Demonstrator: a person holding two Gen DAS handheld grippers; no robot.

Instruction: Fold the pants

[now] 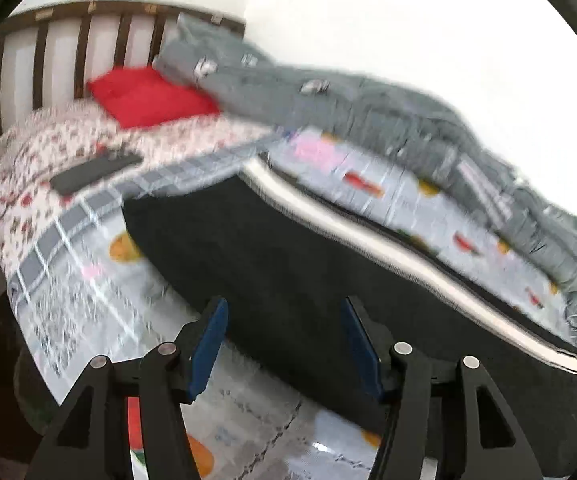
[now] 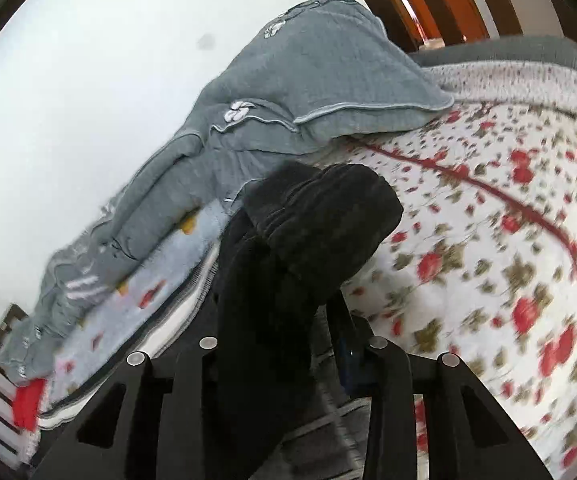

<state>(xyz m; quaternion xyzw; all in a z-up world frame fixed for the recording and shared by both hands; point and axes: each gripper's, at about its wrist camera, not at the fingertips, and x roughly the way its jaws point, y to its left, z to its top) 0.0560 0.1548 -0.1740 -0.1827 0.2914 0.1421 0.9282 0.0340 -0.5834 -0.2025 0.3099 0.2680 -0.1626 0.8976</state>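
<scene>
We see the pants [image 1: 272, 248] as matt black cloth, plush and velvety where bunched [image 2: 320, 216]. The grey quilt [image 2: 308, 92] looks textured and stitched; the headboard [image 1: 84, 44] is dark wood; gripper frames look matt black plastic.

Bed with mixed bedding against a white wall

A grey quilted blanket [image 1: 368, 104] lies bunched along the wall side, over a pale fruit-print sheet [image 1: 404, 208]. A red pillow [image 1: 148, 98] rests by the dark slatted headboard [image 1: 80, 44], near a floral cover [image 2: 488, 216] on which a dark flat object [image 1: 92, 174] lies.
</scene>
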